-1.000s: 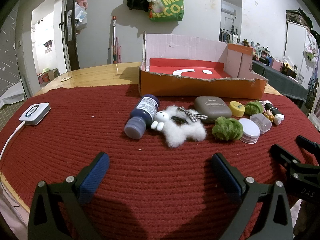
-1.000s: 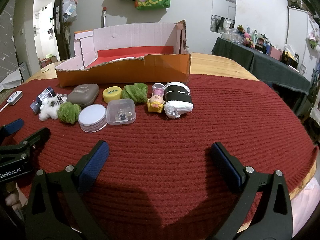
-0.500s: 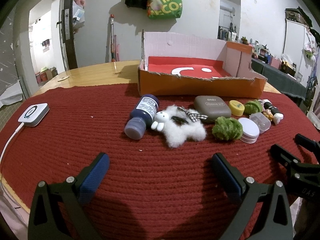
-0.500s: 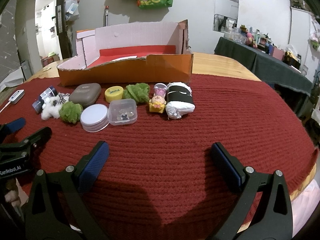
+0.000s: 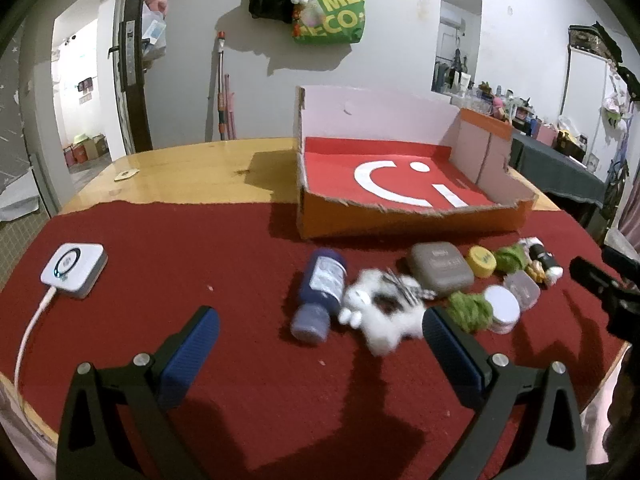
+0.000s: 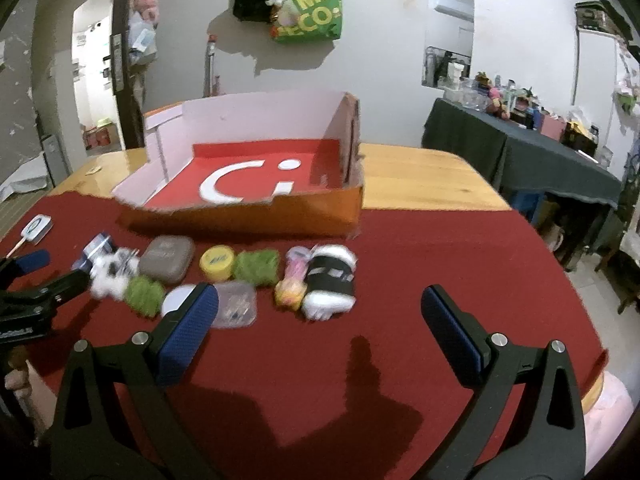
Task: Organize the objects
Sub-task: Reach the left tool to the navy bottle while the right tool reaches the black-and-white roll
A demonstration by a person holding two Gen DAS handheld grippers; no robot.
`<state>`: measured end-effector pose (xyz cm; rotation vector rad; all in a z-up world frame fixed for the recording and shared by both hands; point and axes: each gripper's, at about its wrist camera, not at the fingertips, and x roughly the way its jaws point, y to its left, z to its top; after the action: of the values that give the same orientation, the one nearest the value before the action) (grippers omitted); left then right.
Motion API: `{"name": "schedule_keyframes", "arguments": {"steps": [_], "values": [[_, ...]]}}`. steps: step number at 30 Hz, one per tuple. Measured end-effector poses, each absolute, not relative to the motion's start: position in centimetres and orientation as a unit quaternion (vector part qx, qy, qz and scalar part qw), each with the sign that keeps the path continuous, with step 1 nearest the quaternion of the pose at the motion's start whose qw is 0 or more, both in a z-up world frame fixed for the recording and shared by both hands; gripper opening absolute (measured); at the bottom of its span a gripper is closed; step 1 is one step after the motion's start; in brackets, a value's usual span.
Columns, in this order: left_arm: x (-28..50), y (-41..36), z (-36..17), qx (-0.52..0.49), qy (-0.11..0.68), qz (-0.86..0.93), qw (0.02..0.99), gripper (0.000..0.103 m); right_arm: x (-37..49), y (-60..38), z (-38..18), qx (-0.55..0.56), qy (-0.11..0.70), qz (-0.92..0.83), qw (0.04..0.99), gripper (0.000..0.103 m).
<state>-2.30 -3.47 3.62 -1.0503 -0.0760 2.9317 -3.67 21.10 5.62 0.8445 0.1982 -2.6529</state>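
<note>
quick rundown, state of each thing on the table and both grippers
cardboard box: open, nothing inside
blue bottle: lying on its side, capped
grey case: shut
yellow tin: lid on
clear box: shut
left gripper: open, holding nothing
right gripper: open, holding nothing

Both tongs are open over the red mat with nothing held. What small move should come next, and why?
Probably lower the left tongs onto the blue bottle: it lies nearest them at the row's end, and the orange box behind holds nothing yet.
</note>
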Motion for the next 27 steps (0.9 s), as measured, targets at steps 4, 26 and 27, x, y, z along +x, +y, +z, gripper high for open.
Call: {"name": "schedule_keyframes", "arguments": {"steps": [4,26,27], "values": [[-3.7,-4.6,4.2,-0.352,-0.025,0.936,0.018,0.103,-5.7,21.6,6.0,0.313,0.054,-0.934,0.165,0.103],[-8.6,-7.8,2.6,-0.442,0.006,0.894,0.075,0.102,-11.5,22.3,2.5,0.414,0.06,-0.897,0.14,0.103],[-8.8,-7.7,2.5,-0.444,0.009,0.893,0.075,0.101,-11.4,22.2,2.5,0.416,0.063,-0.896,0.144,0.103]]}}
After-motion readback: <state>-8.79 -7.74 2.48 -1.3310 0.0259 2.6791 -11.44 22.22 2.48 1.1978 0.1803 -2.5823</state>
